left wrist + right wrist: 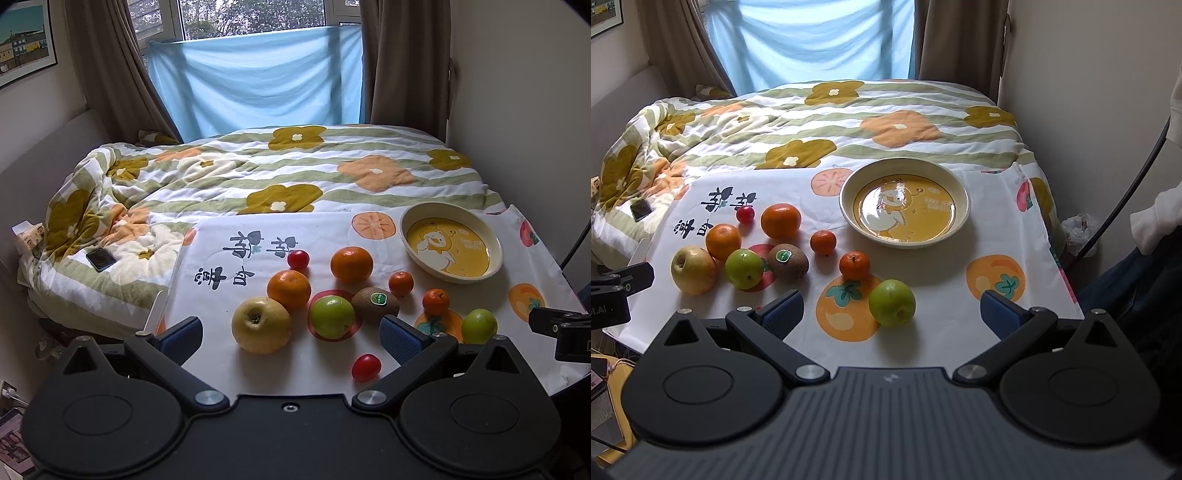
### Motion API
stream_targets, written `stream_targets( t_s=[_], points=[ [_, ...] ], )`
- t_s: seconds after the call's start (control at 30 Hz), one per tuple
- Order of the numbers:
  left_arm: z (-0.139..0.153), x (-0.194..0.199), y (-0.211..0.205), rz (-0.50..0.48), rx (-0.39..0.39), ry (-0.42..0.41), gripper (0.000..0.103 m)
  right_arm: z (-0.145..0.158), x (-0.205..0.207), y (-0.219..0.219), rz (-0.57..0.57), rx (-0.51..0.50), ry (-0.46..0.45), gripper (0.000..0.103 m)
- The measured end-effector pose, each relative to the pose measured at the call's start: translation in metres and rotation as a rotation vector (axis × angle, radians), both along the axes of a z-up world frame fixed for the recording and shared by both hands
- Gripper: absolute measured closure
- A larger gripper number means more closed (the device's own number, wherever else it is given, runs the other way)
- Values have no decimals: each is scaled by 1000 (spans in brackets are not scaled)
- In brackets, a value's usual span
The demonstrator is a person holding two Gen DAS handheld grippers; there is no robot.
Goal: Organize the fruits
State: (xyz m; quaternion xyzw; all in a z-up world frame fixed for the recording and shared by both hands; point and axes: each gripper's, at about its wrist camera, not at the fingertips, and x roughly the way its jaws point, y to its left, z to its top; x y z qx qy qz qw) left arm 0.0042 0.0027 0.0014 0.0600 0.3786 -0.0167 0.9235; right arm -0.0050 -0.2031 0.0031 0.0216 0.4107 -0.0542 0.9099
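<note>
Loose fruit lies on a white printed cloth [221,354]. A yellow apple [261,325], a green apple [331,316] and a cherry tomato [366,367] sit just ahead of my left gripper [291,332], which is open and holds nothing. A kiwi [375,305], two oranges [289,289] [351,264] and two mandarins [400,283] [436,301] lie further back. An empty cream plate with a yellow duck picture [849,192] stands at the far right. My right gripper [892,314] is open, with a second green apple [892,302] between its fingers, untouched.
The cloth covers a small table against a bed with a flowered quilt [258,173]. A phone [100,259] lies on the quilt at left. A second cherry tomato [297,259] sits by the printed characters. A person's white sleeve [1152,229] shows at right.
</note>
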Motion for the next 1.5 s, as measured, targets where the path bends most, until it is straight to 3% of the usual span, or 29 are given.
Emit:
stream_targets(
  t_s=[1.5],
  points=[
    [3,-1,-4,-15,-3,-6,0,0,0,2,1,-3,-4,0]
  ],
)
